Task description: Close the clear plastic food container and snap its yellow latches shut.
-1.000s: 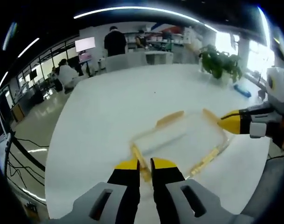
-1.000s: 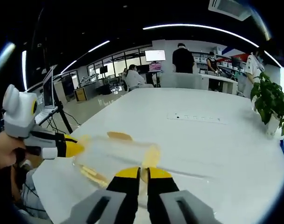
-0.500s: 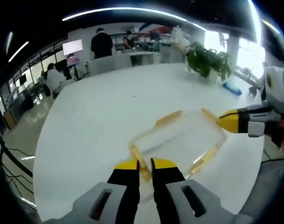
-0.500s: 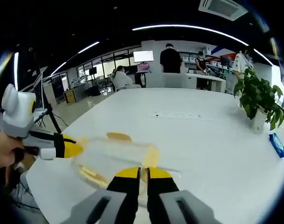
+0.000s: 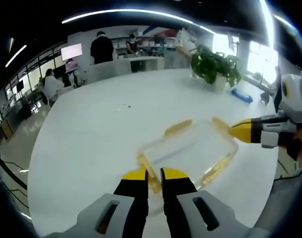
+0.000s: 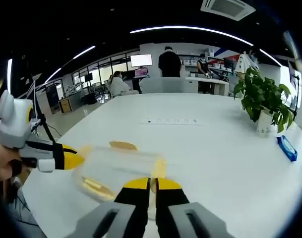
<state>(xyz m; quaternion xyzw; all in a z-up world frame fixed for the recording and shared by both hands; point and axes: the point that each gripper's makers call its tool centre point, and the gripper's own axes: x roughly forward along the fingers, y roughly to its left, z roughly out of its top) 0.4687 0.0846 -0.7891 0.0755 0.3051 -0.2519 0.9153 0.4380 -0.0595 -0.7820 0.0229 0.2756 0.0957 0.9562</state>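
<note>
The left gripper (image 5: 154,174) reaches forward with its yellow-tipped fingers (image 5: 136,174) drawn nearly together, a thin gap between them. The right gripper (image 6: 151,184) is pinched just as narrowly, a hand (image 6: 3,166) gripping the left gripper's handle alongside.

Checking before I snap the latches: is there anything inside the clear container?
Through the clear container just white table shows, no food apparent. Blur and the yellow latches hide its edges.

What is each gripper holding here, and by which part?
The left gripper is shut on a yellow latch at one end of the clear container. The right gripper is shut on the yellow latch at the opposite end.
</note>
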